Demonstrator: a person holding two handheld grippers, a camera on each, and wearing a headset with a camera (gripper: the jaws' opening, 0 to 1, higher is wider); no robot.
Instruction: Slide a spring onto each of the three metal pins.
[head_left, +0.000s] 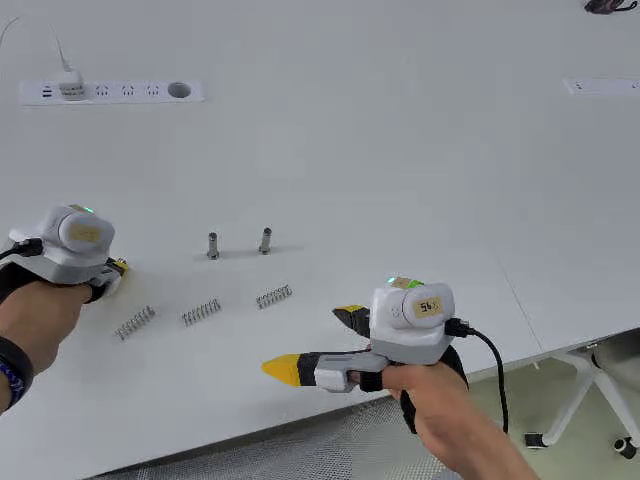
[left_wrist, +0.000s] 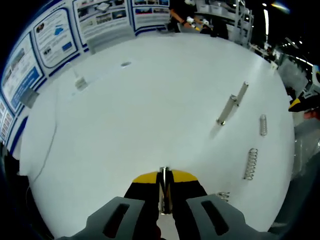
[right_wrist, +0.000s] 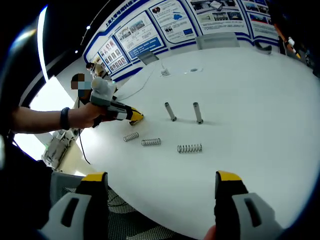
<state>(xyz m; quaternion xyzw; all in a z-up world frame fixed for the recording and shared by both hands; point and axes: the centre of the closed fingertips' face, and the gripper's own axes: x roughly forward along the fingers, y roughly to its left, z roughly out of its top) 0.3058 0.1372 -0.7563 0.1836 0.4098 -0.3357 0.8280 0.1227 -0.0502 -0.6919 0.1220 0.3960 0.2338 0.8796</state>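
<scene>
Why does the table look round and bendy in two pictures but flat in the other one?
Left gripper view: the fisheye lens bulges the white table into a dome and the pins lean. Right gripper view: same bulge, wall posters curve. Head view: table edge runs straight, springs sharp, shadows faint.

The head view looks down and forward from above the near edge of the tabletop (head_left: 400, 150), far enough back to hold both the left claw (head_left: 118, 268) and the right claw (head_left: 315, 342). The left gripper view sits low, skimming the surface along jaws closed on a pin (left_wrist: 163, 187), with the standing pins (left_wrist: 227, 107) and springs (left_wrist: 251, 163) off to its right. The right gripper view hangs off the near edge, higher up, facing across to the poster wall (right_wrist: 165, 25). All three views share the standing pins and springs — and the right gripper view also catches the left claw.
</scene>
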